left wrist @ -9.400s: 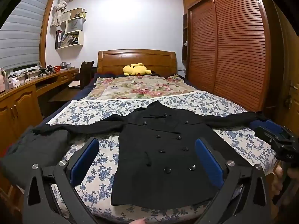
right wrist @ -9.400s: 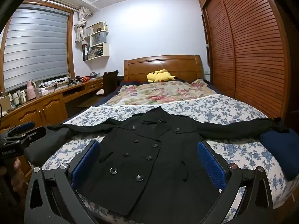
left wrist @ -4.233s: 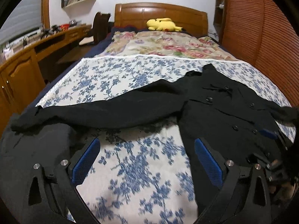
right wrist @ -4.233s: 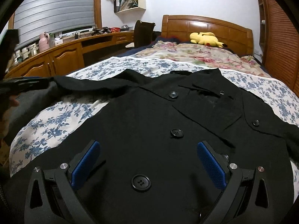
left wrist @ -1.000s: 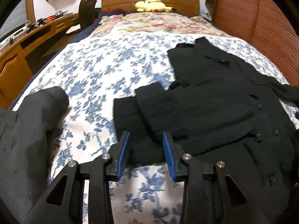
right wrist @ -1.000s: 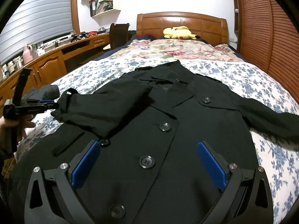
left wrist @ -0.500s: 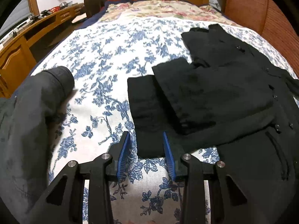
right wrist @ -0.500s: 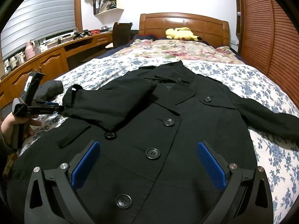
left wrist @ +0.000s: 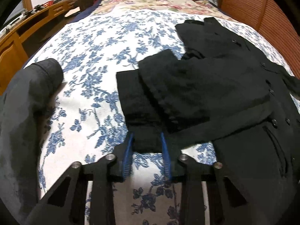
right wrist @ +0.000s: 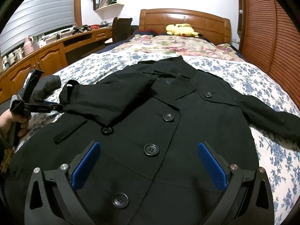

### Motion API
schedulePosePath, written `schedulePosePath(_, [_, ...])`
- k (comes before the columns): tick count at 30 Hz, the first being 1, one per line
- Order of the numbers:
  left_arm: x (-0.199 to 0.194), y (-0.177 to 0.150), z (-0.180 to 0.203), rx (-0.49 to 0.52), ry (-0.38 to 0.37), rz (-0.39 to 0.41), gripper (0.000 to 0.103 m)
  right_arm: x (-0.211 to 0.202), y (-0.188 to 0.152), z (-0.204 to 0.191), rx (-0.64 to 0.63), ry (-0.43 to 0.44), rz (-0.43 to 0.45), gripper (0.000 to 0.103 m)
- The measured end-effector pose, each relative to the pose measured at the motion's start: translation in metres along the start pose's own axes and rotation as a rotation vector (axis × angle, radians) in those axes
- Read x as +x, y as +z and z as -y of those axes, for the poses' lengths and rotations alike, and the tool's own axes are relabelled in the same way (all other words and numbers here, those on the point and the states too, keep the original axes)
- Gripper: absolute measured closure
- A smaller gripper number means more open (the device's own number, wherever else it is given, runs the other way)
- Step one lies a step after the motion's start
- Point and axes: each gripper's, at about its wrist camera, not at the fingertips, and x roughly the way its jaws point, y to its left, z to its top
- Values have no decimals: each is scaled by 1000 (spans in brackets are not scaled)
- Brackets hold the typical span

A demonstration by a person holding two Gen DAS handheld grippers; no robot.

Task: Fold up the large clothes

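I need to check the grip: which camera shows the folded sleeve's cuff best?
The left wrist view: the cuff sits clamped between the left gripper fingers, close up. The right wrist view shows the same cuff only small, off to the side, at that gripper's tip.

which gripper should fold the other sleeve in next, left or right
Probably right. The right gripper hangs open over the coat front, on the side where the unfolded sleeve lies stretched out. The left gripper is shut on the folded sleeve at the opposite edge.
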Motion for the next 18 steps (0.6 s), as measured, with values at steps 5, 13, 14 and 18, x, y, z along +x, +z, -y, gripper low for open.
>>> schedulePosePath(5, [-13,2,12,37,-10,44,94,1,1,0,2,1,-2,0])
schedulePosePath(13, [-95,38,72,112,-39,259,95,-12,2,11,26,-7,30,0])
schedulePosePath(14, [-106,44,86,132,-51,283,95,-15,1,15,33,-12,36,0])
schedulePosePath(18, [-141,60,135,197,-103,358,95,-30,-5,33,66,-37,58,0])
